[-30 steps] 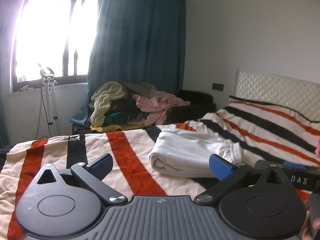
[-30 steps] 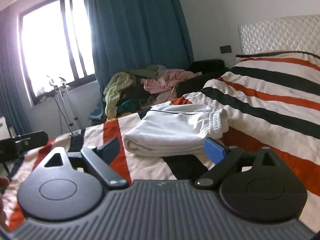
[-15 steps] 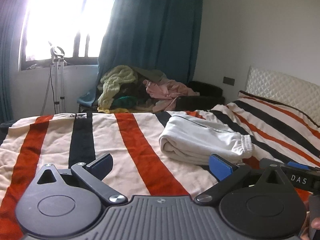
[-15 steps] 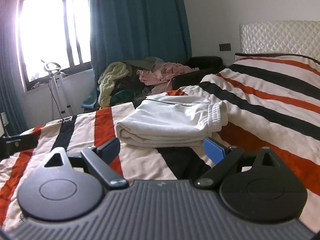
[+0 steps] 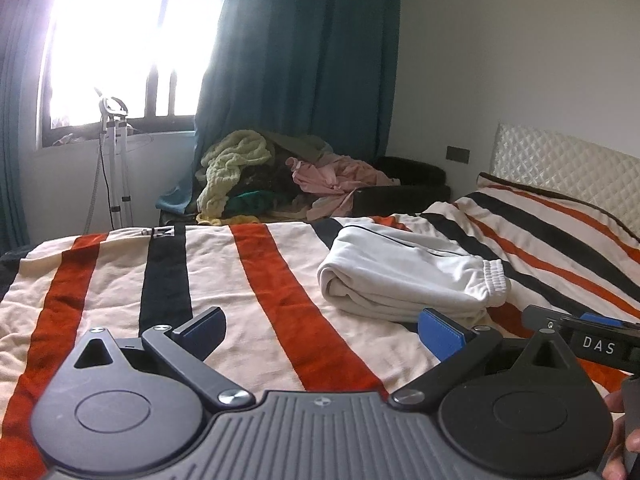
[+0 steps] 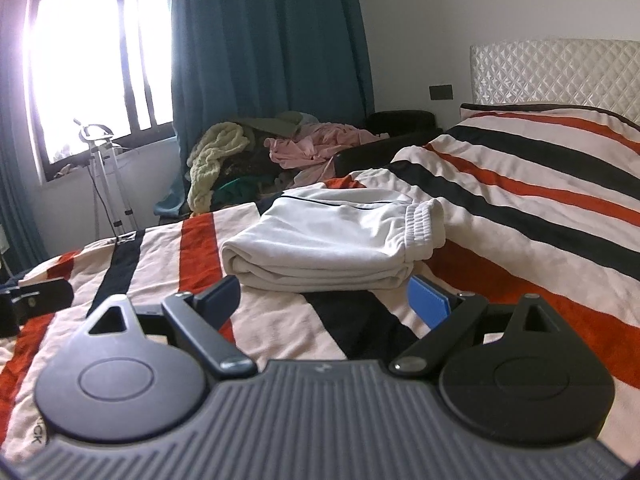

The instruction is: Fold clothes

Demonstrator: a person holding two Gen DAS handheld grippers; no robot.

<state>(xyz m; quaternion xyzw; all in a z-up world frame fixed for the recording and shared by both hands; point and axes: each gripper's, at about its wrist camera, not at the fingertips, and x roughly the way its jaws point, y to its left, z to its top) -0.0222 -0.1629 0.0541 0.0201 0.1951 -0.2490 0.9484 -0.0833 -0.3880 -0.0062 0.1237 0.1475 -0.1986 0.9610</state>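
Observation:
A white garment [image 5: 408,276] lies folded in a thick bundle on the striped bedspread [image 5: 260,280], its elastic cuff at the right. It also shows in the right wrist view [image 6: 332,244]. My left gripper [image 5: 322,332] is open and empty, held above the bedspread to the near left of the bundle. My right gripper [image 6: 324,300] is open and empty, just in front of the bundle, not touching it. The tip of the right gripper [image 5: 580,332] shows at the right edge of the left wrist view.
A heap of unfolded clothes [image 5: 280,176] lies beyond the far edge of the bed, under a teal curtain [image 5: 304,80]. A tripod stand [image 5: 114,160] is by the window. A quilted headboard [image 6: 552,72] is at the right.
Both grippers have pulled back a little and turned slightly; the folded bundle sits a bit farther away in both views. Both stayed open and the garment has not moved.

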